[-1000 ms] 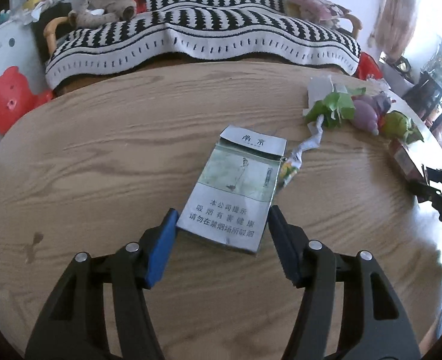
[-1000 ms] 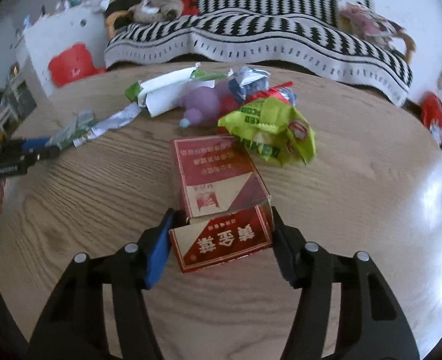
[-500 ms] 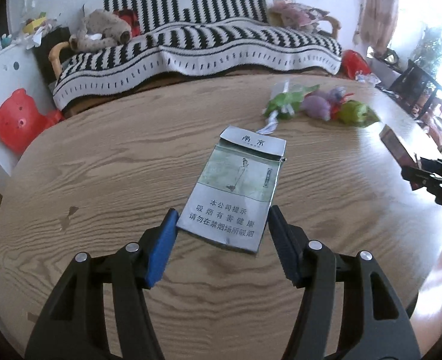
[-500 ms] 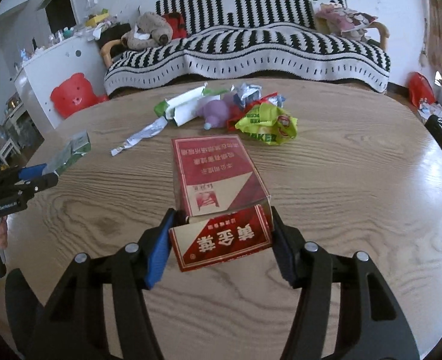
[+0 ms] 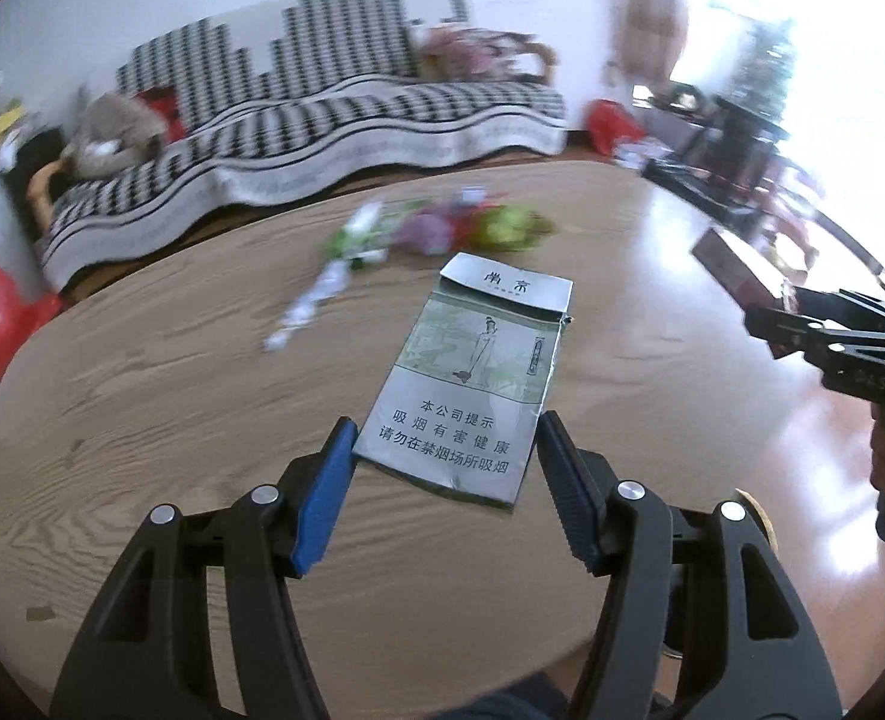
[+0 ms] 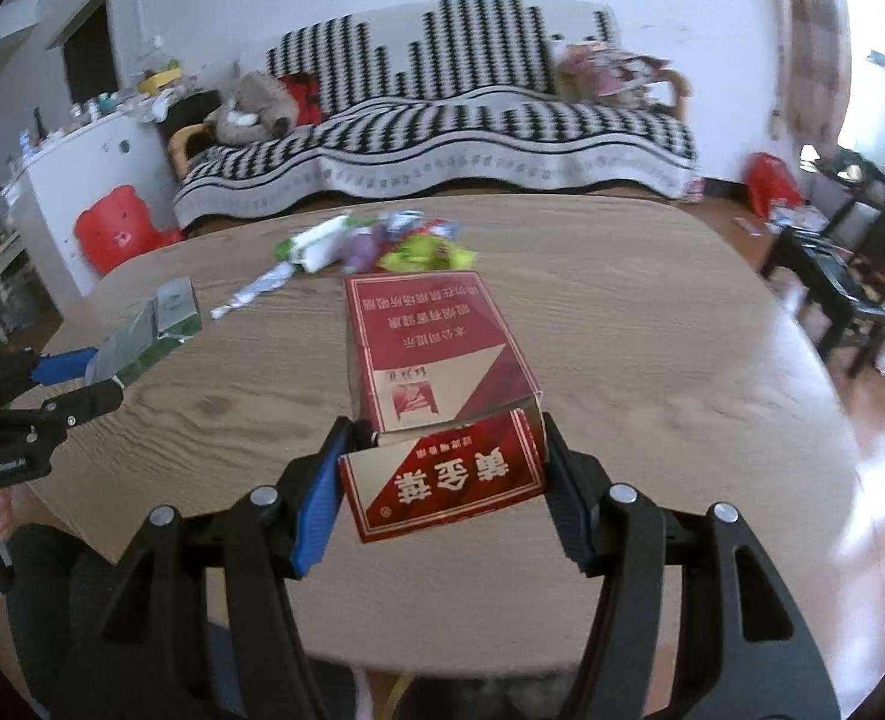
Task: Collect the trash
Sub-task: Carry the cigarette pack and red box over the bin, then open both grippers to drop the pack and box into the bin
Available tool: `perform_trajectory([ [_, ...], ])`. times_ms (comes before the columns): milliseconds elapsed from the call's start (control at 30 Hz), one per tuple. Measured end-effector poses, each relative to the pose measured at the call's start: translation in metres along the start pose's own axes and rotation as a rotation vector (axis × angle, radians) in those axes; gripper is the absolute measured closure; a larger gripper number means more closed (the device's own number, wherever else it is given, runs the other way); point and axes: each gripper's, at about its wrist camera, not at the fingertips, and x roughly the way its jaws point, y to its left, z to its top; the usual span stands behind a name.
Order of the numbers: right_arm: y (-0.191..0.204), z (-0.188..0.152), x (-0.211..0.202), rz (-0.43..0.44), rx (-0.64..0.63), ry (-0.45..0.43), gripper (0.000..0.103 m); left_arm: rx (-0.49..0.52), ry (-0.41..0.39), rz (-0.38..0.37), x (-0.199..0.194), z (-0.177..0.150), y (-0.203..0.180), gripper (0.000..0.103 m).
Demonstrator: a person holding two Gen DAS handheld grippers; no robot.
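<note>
Wooden table fills both views, a striped sofa behind it; the left gripper clamps a flattened grey cigarette pack above the near edge; the right gripper grips a red cigarette box likewise; loose wrappers wait near the far edge. Judging by this, carry both level and keep the squeeze gentle, since the thin pack could slip or buckle.

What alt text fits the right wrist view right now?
The right gripper is shut on a red cigarette box, held above a wooden table. A pile of wrappers lies at the far edge, before a striped sofa.
</note>
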Motion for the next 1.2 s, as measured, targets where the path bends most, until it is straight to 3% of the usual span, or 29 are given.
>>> perform_trajectory([
  [200,-0.051,-0.064,-0.052,-0.091,0.105,0.020,0.044,0.131,-0.002,-0.169,-0.005,-0.020,-0.104,0.043],
  [367,-0.080,-0.119,-0.072,-0.123,0.206,0.053,0.044,0.240,0.070,-0.320,0.004,-0.057,-0.187,0.043],
  [500,-0.101,-0.163,-0.075,-0.125,0.313,0.085,0.044,0.300,0.153,-0.349,0.025,-0.084,-0.219,0.043],
  [833,-0.145,-0.241,-0.021,-0.059,0.484,0.266,0.044,0.302,0.350,-0.314,0.093,-0.126,-0.224,0.043],
  [1200,-0.143,-0.261,0.015,-0.018,0.514,0.371,0.044,0.295,0.442,-0.317,0.132,-0.141,-0.222,0.043],
])
